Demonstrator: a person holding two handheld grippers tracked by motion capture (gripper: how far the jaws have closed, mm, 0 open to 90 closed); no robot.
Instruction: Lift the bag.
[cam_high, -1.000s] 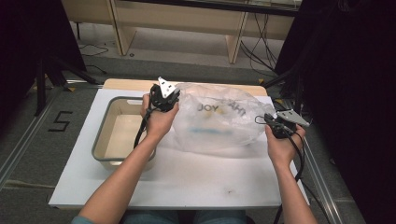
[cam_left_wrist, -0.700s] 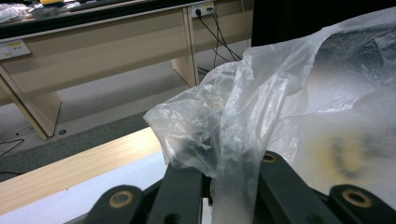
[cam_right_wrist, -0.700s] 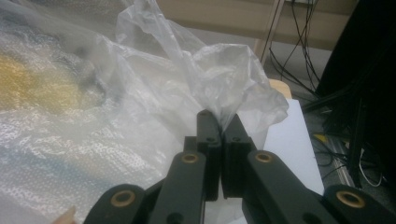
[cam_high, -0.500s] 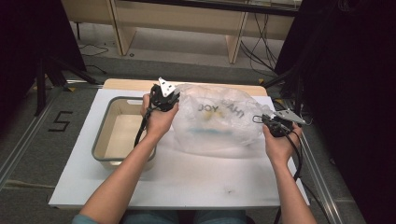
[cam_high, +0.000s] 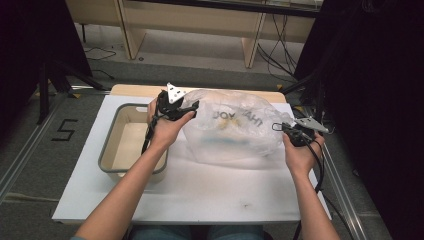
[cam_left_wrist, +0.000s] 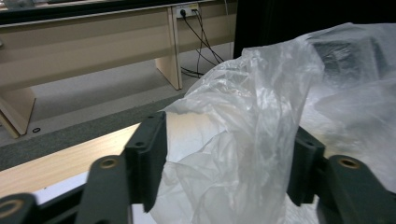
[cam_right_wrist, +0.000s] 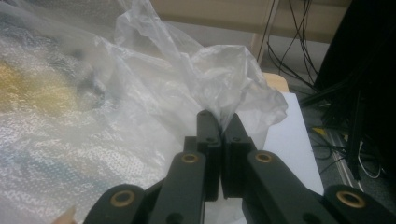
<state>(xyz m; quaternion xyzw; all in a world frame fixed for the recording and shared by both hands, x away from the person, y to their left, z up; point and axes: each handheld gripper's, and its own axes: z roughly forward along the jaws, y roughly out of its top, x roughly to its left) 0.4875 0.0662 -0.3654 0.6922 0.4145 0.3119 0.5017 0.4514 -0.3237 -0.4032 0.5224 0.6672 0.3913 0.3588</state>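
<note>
A clear plastic bag (cam_high: 235, 127) with dark lettering lies on the white desk (cam_high: 200, 190), right of centre, just beside a grey-rimmed tub (cam_high: 112, 165) at its left. The left tool (cam_high: 186, 107) sits at the bag's far left corner; its jaws have just been opening and now stand apart, with a loose fold of the bag (cam_left_wrist: 252, 116) rising between them, not pressed. The right tool (cam_high: 278, 127), at the bag's right edge, is clenched on a bunched pinch of the plastic (cam_right_wrist: 224, 79). Something yellowish shows dimly through the film.
</note>
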